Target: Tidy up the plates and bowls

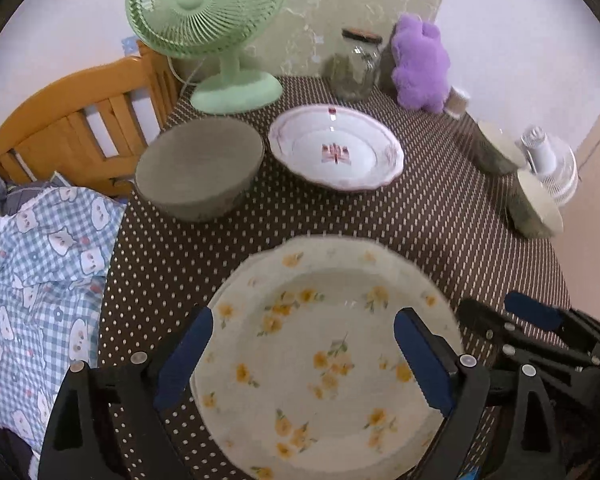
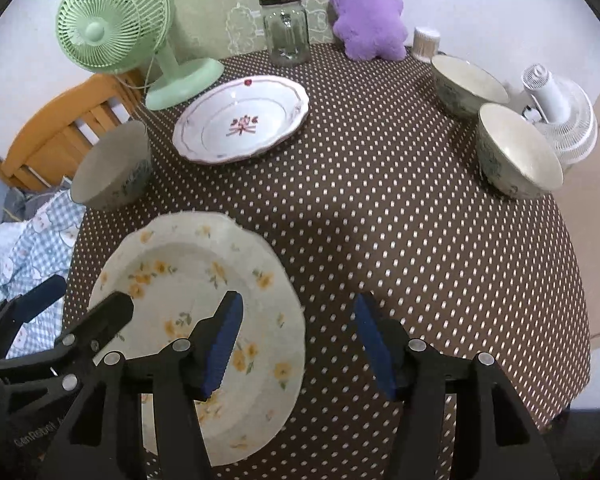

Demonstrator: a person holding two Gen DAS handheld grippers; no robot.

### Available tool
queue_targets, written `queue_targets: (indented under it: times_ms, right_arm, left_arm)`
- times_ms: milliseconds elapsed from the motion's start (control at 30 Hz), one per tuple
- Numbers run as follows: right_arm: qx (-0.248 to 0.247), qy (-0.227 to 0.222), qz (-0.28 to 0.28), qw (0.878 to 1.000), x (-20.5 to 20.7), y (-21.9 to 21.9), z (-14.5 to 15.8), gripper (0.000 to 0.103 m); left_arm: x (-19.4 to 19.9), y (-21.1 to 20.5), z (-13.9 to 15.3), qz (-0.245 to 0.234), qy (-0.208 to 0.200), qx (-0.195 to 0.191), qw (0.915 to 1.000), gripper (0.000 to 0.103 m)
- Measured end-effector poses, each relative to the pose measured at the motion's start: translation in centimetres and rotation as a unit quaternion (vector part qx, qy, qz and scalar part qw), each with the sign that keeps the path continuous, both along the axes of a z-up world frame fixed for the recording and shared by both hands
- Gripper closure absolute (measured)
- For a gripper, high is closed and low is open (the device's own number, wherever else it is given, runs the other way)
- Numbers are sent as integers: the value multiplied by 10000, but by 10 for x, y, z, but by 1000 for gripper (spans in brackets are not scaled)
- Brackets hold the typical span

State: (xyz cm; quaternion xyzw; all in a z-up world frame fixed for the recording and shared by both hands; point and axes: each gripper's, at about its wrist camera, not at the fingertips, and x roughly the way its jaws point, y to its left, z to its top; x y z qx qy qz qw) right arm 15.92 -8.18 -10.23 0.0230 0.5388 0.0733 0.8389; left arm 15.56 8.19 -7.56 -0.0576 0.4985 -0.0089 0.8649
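A yellow-flowered plate (image 1: 324, 344) lies on the dotted brown tablecloth at the near edge; it also shows in the right wrist view (image 2: 188, 280). My left gripper (image 1: 304, 356) is open, its fingers straddling the plate above it. My right gripper (image 2: 296, 340) is open and empty, over the plate's right rim; it shows in the left wrist view (image 1: 508, 320). A red-flowered plate (image 1: 336, 152) (image 2: 240, 120) sits at the back middle. One bowl (image 1: 200, 168) (image 2: 112, 168) stands at the left. Two bowls (image 2: 470, 86) (image 2: 518, 156) stand at the right.
A green fan (image 2: 116, 24), a glass jar (image 2: 286, 28), a purple plush toy (image 2: 366, 12) and a small cup (image 2: 425, 42) line the back edge. A white fan (image 2: 560, 116) stands at the right. A wooden chair (image 1: 80, 120) and checked cloth (image 1: 32, 280) lie left.
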Motion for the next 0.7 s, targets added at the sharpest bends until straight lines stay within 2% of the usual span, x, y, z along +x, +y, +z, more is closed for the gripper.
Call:
queue_targets:
  times_ms: [300,500,567,700]
  right_arm:
    - [41,-280,523,9982,35,-20,17,41]
    - [-95,-504,955,9941,62,-28,29,41]
    - [-39,-563,1136,9919,71,-29,32,41]
    - [203,-525,1322,9896,94,-32,34,41]
  left_arm:
    - [20,-22,19,531,-242,125,9982,14]
    - [34,-37,25,1002,-339,251,9941,16]
    - [41,-39,27,1166,-333,275,9922,19]
    - [54,-36,27,1441,-295,292,9887,20]
